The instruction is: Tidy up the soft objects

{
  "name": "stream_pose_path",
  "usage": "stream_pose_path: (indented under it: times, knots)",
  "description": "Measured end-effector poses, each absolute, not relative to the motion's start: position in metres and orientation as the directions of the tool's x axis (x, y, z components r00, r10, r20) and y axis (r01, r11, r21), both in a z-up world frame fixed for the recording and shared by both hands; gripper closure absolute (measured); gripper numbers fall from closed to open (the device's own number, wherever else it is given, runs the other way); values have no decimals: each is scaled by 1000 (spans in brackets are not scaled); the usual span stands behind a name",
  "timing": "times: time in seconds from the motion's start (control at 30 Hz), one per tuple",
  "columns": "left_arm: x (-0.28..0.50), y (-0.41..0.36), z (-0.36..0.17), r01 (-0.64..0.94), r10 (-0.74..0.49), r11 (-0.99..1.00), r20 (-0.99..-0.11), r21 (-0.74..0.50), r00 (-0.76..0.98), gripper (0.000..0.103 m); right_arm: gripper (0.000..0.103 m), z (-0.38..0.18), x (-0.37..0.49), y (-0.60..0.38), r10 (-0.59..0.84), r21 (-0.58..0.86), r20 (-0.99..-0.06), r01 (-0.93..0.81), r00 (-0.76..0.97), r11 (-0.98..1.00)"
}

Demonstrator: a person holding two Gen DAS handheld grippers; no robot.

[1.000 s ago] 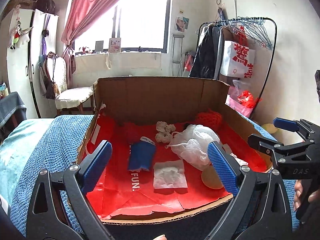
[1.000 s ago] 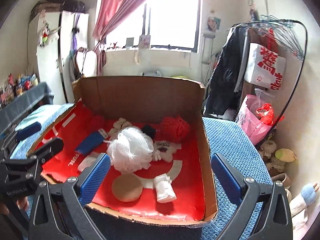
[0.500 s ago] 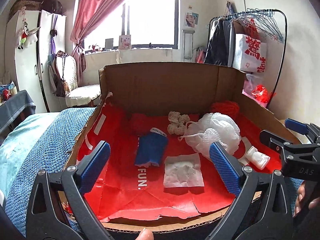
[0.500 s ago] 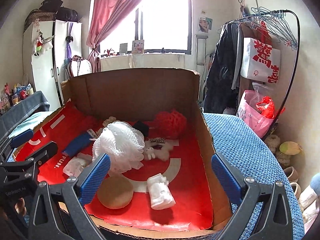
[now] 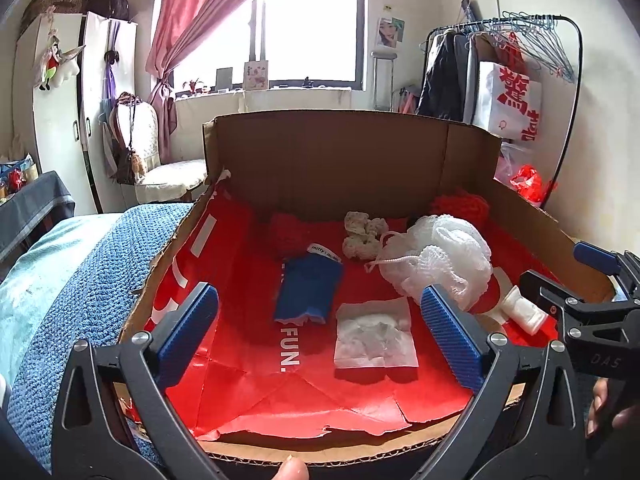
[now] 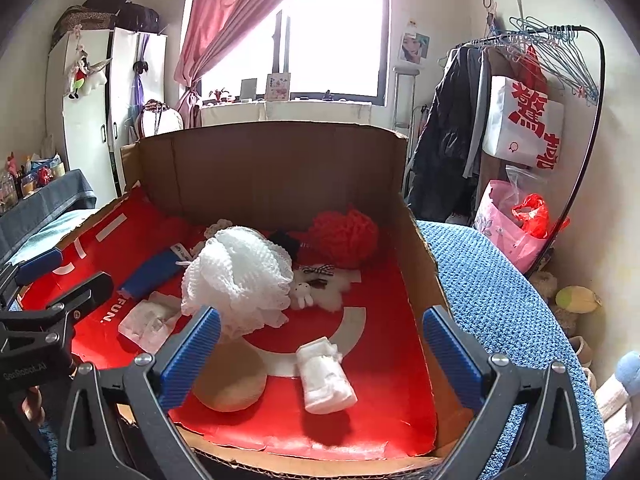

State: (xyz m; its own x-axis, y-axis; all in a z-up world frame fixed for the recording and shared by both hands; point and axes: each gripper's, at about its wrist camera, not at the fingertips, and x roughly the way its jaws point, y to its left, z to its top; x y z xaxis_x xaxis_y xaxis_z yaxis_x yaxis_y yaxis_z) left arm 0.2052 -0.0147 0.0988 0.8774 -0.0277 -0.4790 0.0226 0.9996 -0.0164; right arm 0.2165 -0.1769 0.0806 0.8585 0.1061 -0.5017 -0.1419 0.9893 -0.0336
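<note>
Both tools dropped closer to the box [image 5: 352, 160] over the last second; left tool [image 5: 320, 332] finished spreading wide, right tool [image 6: 320, 352] wide too, both empty. White pouf [image 5: 440, 260] at 2 o'clock, nothing grabbed yet.

Left wrist view: tan round sponge hidden behind the right blue finger; black soft item behind the white mesh pouf [image 5: 440, 260] not visible; red pouf [image 5: 462, 204] far right mostly hidden by it. Right wrist view: tan round sponge [image 6: 230, 384] partly covered by the left finger, crochet piece [image 6: 218, 227] mostly behind the pouf. Label text on the blue cloth [image 5: 310, 290] too small to read.
</note>
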Motion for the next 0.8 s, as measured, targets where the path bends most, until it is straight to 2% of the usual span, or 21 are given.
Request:
stream_pose_path:
  times: [0.8]
  knots:
    - [207, -16, 95, 33, -32, 999, -508, -6, 861, 0, 0, 77, 217, -176, 92, -45, -508, -133, 856, 990]
